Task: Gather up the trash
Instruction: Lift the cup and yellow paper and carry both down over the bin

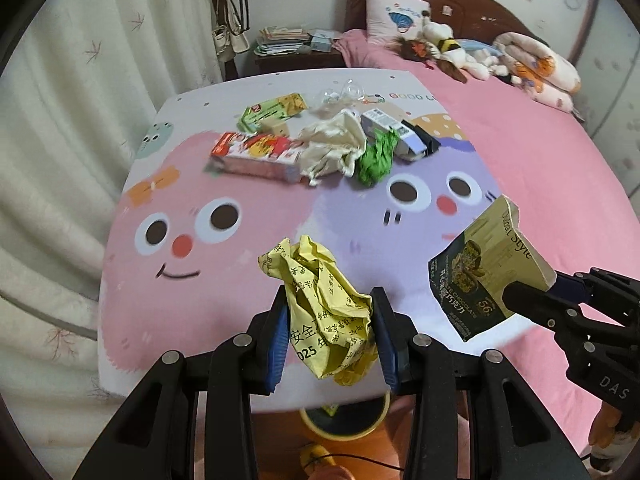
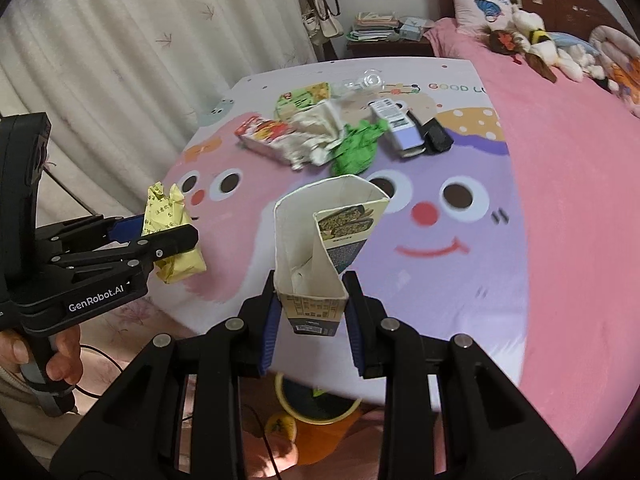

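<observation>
My left gripper (image 1: pixel 330 328) is shut on a crumpled yellow printed paper (image 1: pixel 324 300), held above the near edge of the bed; the same paper (image 2: pixel 172 236) and left gripper (image 2: pixel 176 236) show at the left of the right wrist view. My right gripper (image 2: pixel 312 312) is shut on an opened chocolate carton (image 2: pixel 320 240), which appears as a flattened box (image 1: pixel 488 264) at the right of the left wrist view. More trash lies in a pile (image 1: pixel 328 140) on the cartoon-face mat (image 1: pixel 200 280): red and green snack boxes, cream paper, green crumpled paper, a small white box.
Below the bed's near edge a yellow-rimmed bin (image 2: pixel 316 404) stands on the floor, partly hidden by the fingers. Cream curtains (image 1: pixel 80 120) hang at the left. A pink blanket (image 1: pixel 540 180), plush toys and a pillow lie toward the headboard. A nightstand (image 1: pixel 288 48) holds stacked papers.
</observation>
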